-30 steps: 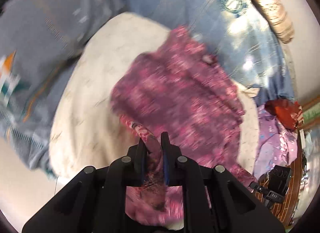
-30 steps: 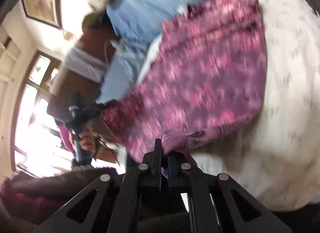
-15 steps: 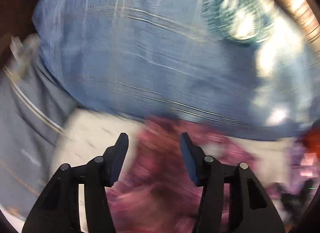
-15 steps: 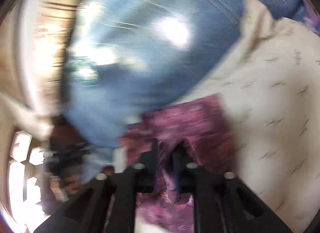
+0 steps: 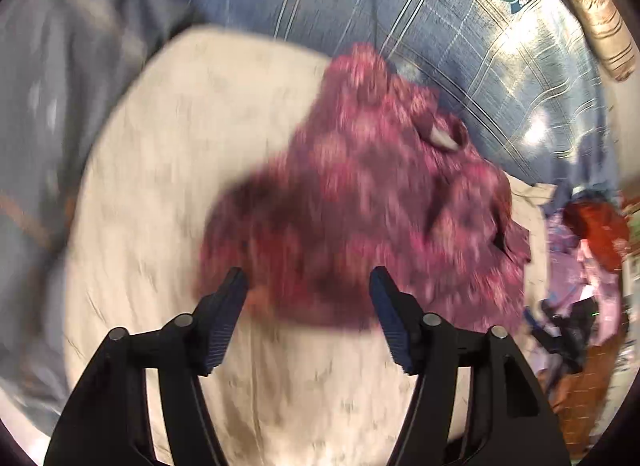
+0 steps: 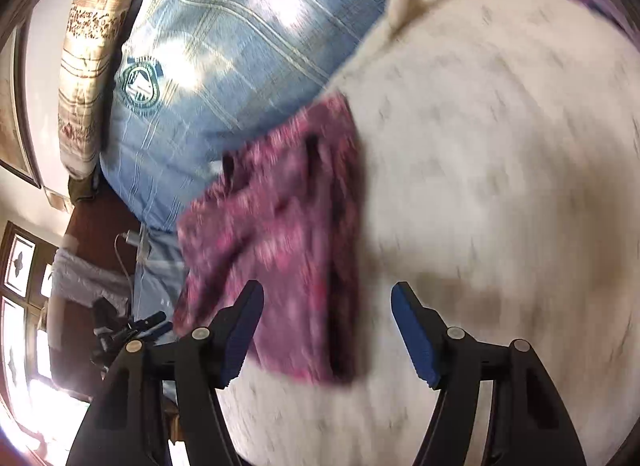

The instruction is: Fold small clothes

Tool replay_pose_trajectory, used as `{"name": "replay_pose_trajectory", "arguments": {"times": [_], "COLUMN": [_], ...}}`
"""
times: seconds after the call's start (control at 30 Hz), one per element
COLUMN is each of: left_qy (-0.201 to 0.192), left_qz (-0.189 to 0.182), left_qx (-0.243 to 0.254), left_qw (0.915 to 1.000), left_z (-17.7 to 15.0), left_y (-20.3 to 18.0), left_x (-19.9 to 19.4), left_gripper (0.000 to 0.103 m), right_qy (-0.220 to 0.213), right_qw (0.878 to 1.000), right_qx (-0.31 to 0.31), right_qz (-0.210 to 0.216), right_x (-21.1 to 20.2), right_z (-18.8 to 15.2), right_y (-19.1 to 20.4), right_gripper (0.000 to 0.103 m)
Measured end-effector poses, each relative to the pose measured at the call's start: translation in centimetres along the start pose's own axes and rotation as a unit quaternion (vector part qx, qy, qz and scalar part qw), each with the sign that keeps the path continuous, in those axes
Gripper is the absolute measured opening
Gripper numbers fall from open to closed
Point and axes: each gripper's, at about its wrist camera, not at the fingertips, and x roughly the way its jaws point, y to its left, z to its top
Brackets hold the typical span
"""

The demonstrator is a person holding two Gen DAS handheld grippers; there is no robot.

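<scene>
On the bed, left wrist view first: the magenta print garment (image 5: 360,201) lies in a loose, lumpy heap on the cream sheet (image 5: 168,185), w/ the blue plaid pillow (image 5: 400,5) just behind it. Left claw (image 5: 308,286) has its jaws apart and opening, nothing clamped; the garment's near edge sits just ahead of the tips, not pressed by either pad. Risk here, as I judge it: the cloth is bunched, not flat, so any fold made from this heap would come out crooked; a grab at the thick middle could take several layers at once. This view alone shows the pile of other clothes (image 5: 588,242) at far right, red and lilac, and the garment's bumpy top. Right wrist view: the same garment (image 6: 280,234) reads flatter, w/ a straight long edge on the sheet (image 6: 500,185), its far end touching the pillow (image 6: 240,45). Right claw (image 6: 326,322) is also apart and opening, empty; its left finger overlaps the cloth in the frame, contact unclear. Risk: that end near the pillow may snag or ride up. Only this view shows the window (image 6: 24,306) and dark gear (image 6: 120,330) off to the bed's side. Both frames are blurred, so fine creases can't be read.
</scene>
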Motion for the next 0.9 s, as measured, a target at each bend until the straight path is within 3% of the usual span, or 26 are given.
{"name": "replay_pose_trajectory", "arguments": {"times": [0.13, 0.3, 0.33, 0.47, 0.5, 0.53, 0.57, 0.63, 0.73, 0.8, 0.9], "left_qy": [0.012, 0.026, 0.022, 0.005, -0.002, -0.008, -0.013, -0.020, -0.038, -0.053, -0.054], "left_qz": [0.005, -0.026, -0.030, -0.046, -0.050, -0.047, -0.041, -0.033, 0.009, 0.025, 0.022], "left_qx": [-0.014, -0.068, -0.078, -0.114, -0.122, -0.124, -0.126, -0.111, -0.079, -0.068, -0.073], "left_qw": [0.9998, 0.9971, 0.9963, 0.9923, 0.9913, 0.9911, 0.9911, 0.9931, 0.9961, 0.9960, 0.9956], "left_z": [-1.8, 0.0, 0.5, 1.6, 1.9, 2.1, 2.2, 2.1, 1.0, 0.1, -1.7], "left_y": [1.1, 1.6, 1.5, 1.3, 1.1, 0.9, 0.5, -0.3, -1.5, -1.9, -2.2], "left_x": [2.1, 5.1, 5.5, 6.2, 6.2, 6.3, 6.4, 6.2, 5.0, 3.9, 2.4], "left_gripper": [0.065, 0.066, 0.070, 0.071, 0.071, 0.071, 0.067, 0.028, 0.017, 0.016, 0.012], "right_qy": [0.025, 0.008, 0.012, 0.017, 0.014, 0.010, 0.013, 0.015, 0.007, -0.002, -0.005], "right_qw": [0.999, 0.998, 0.997, 0.998, 0.999, 0.999, 0.999, 0.999, 0.998, 0.997, 0.996], "right_qx": [0.010, 0.002, 0.005, -0.013, -0.017, -0.024, -0.026, -0.016, -0.037, -0.040, -0.035], "right_qz": [0.028, 0.057, 0.071, 0.053, 0.050, 0.040, 0.034, 0.048, 0.055, 0.070, 0.085], "right_x": [1.9, 3.3, 3.7, 4.7, 4.7, 4.8, 5.0, 4.9, 3.1, 1.0, -1.5], "right_z": [-2.2, -2.7, -2.8, -3.0, -3.0, -2.8, -2.6, -2.3, -2.5, -2.5, -2.7], "right_y": [-0.5, 0.5, 0.8, 1.8, 1.8, 2.1, 2.2, 2.0, 2.7, 2.7, 2.6], "right_gripper": [0.069, 0.069, 0.069, 0.069, 0.064, 0.038, 0.012, 0.007, 0.007, 0.006, 0.005]}}
